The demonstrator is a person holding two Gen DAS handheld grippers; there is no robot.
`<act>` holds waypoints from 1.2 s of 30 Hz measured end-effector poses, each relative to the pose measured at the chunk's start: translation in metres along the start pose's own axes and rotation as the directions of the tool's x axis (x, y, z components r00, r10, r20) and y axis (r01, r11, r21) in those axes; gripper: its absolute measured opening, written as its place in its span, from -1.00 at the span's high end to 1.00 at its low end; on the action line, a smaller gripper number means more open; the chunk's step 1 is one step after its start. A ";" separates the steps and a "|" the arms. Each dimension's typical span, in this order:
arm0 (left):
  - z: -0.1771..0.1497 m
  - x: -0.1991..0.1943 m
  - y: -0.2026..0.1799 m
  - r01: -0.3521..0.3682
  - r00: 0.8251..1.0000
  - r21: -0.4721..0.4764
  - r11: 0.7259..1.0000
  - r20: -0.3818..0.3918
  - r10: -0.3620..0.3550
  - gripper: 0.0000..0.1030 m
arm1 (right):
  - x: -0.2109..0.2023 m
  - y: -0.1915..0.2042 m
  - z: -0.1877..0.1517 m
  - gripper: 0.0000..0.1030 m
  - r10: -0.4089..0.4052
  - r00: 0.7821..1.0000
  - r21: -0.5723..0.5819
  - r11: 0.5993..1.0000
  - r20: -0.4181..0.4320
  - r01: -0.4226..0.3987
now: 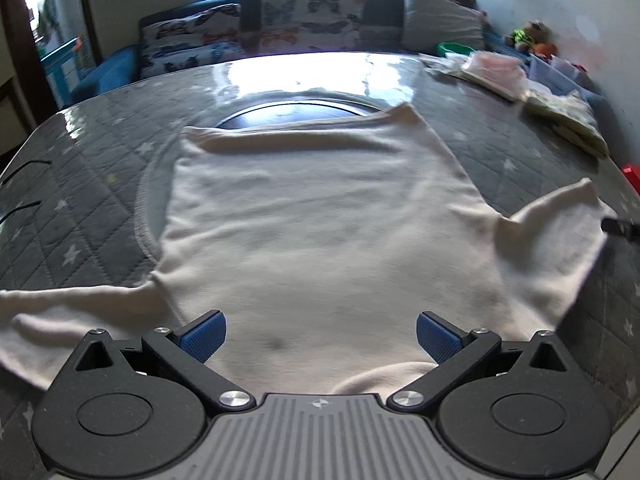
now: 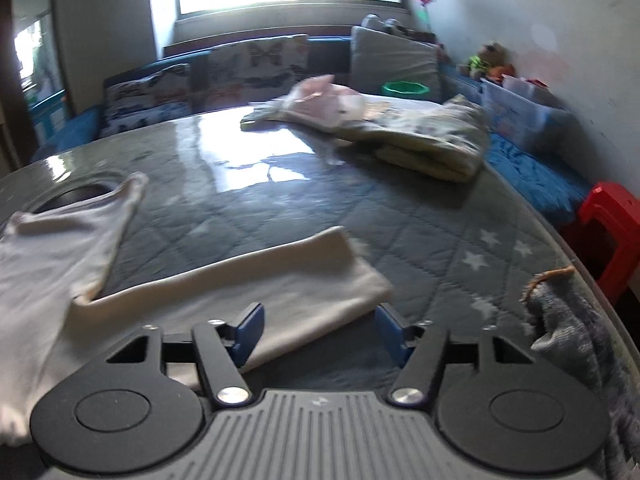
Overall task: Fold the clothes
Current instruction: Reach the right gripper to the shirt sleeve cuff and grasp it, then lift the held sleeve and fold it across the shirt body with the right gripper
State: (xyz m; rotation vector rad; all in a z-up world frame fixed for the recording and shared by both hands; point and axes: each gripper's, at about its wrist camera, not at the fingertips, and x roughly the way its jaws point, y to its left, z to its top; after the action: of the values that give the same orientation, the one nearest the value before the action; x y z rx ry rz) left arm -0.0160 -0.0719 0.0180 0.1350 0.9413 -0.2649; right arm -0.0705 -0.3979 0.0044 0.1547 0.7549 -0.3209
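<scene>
A white T-shirt (image 1: 316, 216) lies spread flat on the grey quilted table (image 1: 88, 184), neck end toward me, sleeves out to both sides. My left gripper (image 1: 321, 338) is open, its blue pads (image 1: 204, 338) just above the shirt near the collar. In the right wrist view the shirt's right sleeve (image 2: 280, 292) lies across the table. My right gripper (image 2: 319, 336) is open, with the sleeve's end between its blue pads (image 2: 250, 330). The tip of the right gripper shows at the far right in the left wrist view (image 1: 620, 227).
A pile of other clothes (image 2: 400, 128) lies at the table's far right. A grey-blue cloth (image 2: 568, 328) hangs at the right edge. A red stool (image 2: 612, 232) stands beside the table. A sofa with butterfly cushions (image 1: 256, 36) runs behind.
</scene>
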 end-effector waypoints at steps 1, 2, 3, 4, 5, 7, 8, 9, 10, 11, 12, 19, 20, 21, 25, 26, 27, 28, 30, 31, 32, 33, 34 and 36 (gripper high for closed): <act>0.000 0.001 -0.003 0.004 1.000 0.007 1.000 -0.003 -0.004 -1.00 | 0.005 -0.005 0.002 -0.06 -0.007 1.000 0.020 1.000 -0.005 0.007; 0.000 0.001 -0.006 0.007 1.000 0.013 1.000 -0.005 -0.007 -1.00 | 0.008 -0.009 0.002 0.03 -0.008 1.000 0.036 0.999 -0.009 0.008; -0.001 0.001 -0.008 0.008 1.000 0.019 1.000 -0.006 -0.008 -1.00 | 0.010 -0.012 0.003 0.09 -0.008 1.000 0.050 0.999 -0.011 0.008; -0.001 0.002 -0.010 0.009 1.000 0.023 1.000 -0.008 -0.009 -1.00 | 0.012 -0.014 0.003 0.12 -0.005 1.000 0.062 0.998 -0.014 0.006; -0.001 0.002 -0.012 0.009 1.000 0.027 1.000 -0.011 -0.009 -1.00 | 0.014 -0.015 0.003 0.15 -0.003 1.000 0.073 0.997 -0.017 0.004; -0.001 0.003 -0.015 0.013 1.000 0.032 0.999 -0.014 -0.012 -1.00 | 0.019 -0.018 0.003 0.20 -0.004 1.000 0.083 0.997 -0.018 0.006; -0.001 0.003 -0.016 0.014 1.000 0.034 0.999 -0.015 -0.014 -1.00 | 0.020 -0.018 0.003 0.24 -0.007 1.000 0.090 0.996 -0.016 0.009; -0.001 0.004 -0.017 0.015 1.000 0.036 0.999 -0.016 -0.015 -1.00 | 0.022 -0.019 0.002 0.33 -0.010 1.000 0.097 0.995 -0.013 0.011; -0.001 0.004 -0.018 0.015 1.000 0.038 0.999 -0.016 -0.015 -1.00 | 0.022 -0.020 0.002 0.36 -0.013 1.000 0.102 0.995 -0.010 0.014; -0.001 0.004 -0.019 0.015 1.000 0.041 0.999 -0.017 -0.014 -1.00 | 0.023 -0.020 0.003 0.43 -0.016 1.000 0.107 0.994 -0.007 0.016; 0.000 0.004 -0.020 0.015 1.000 0.041 0.999 -0.018 -0.014 -1.00 | 0.023 -0.021 0.003 0.53 -0.019 1.000 0.113 0.993 -0.003 0.019; 0.000 0.006 -0.024 0.012 1.000 0.050 0.999 -0.025 -0.010 -1.00 | 0.018 -0.029 0.001 0.90 -0.018 0.999 0.153 0.988 0.041 0.012; 0.000 0.007 -0.024 0.010 1.000 0.051 0.999 -0.027 -0.009 -1.00 | 0.016 -0.030 0.002 0.91 -0.014 0.999 0.153 0.988 0.051 0.006; 0.000 0.007 -0.024 0.008 1.000 0.050 0.999 -0.028 -0.007 -1.00 | 0.013 -0.029 0.002 0.91 -0.007 0.998 0.150 0.989 0.065 -0.003; 0.000 0.008 -0.023 0.005 1.000 0.045 0.999 -0.030 -0.004 -1.00 | -0.004 -0.026 0.007 0.92 0.024 0.993 0.134 0.990 0.119 -0.040; 0.000 0.008 -0.023 0.005 1.000 0.043 0.999 -0.029 -0.004 -1.00 | -0.008 -0.025 0.009 0.92 0.031 0.991 0.132 0.990 0.130 -0.049; 0.000 0.008 -0.023 0.005 1.000 0.042 0.999 -0.029 -0.004 -1.00 | -0.011 -0.025 0.010 0.92 0.032 0.989 0.129 0.990 0.142 -0.050; 0.000 0.008 -0.022 0.005 1.000 0.041 0.999 -0.029 -0.004 -1.00 | -0.015 -0.024 0.012 0.92 0.031 0.988 0.126 0.991 0.153 -0.050; 0.000 0.008 -0.021 0.008 1.000 0.039 0.999 -0.028 -0.006 -1.00 | -0.021 -0.023 0.015 0.92 0.039 0.985 0.128 0.990 0.170 -0.062; 0.000 0.008 -0.020 0.007 1.000 0.037 0.999 -0.029 -0.006 -1.00 | -0.025 -0.023 0.016 0.92 0.046 0.983 0.133 0.989 0.179 -0.070; 0.000 0.009 -0.019 0.007 1.000 0.035 0.999 -0.029 -0.006 -1.00 | -0.029 -0.022 0.018 0.92 0.053 0.981 0.132 0.988 0.188 -0.078; 0.000 0.009 -0.019 0.007 1.000 0.033 0.999 -0.029 -0.006 -1.00 | -0.032 -0.021 0.020 0.92 0.060 0.978 0.130 0.988 0.198 -0.087; 0.000 0.009 -0.018 0.006 1.000 0.031 1.000 -0.030 -0.005 -1.00 | -0.037 -0.019 0.022 0.92 0.066 0.975 0.126 0.988 0.210 -0.094; -0.001 0.009 -0.016 0.010 1.000 0.026 1.000 -0.029 -0.009 -1.00 | -0.046 -0.014 0.027 0.92 0.082 0.968 0.119 0.987 0.237 -0.113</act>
State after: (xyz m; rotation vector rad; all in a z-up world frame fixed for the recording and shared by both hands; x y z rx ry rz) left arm -0.0163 -0.0884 0.0105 0.1588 0.9679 -0.2843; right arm -0.0894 -0.4075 0.0553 0.2731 0.4933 -0.2891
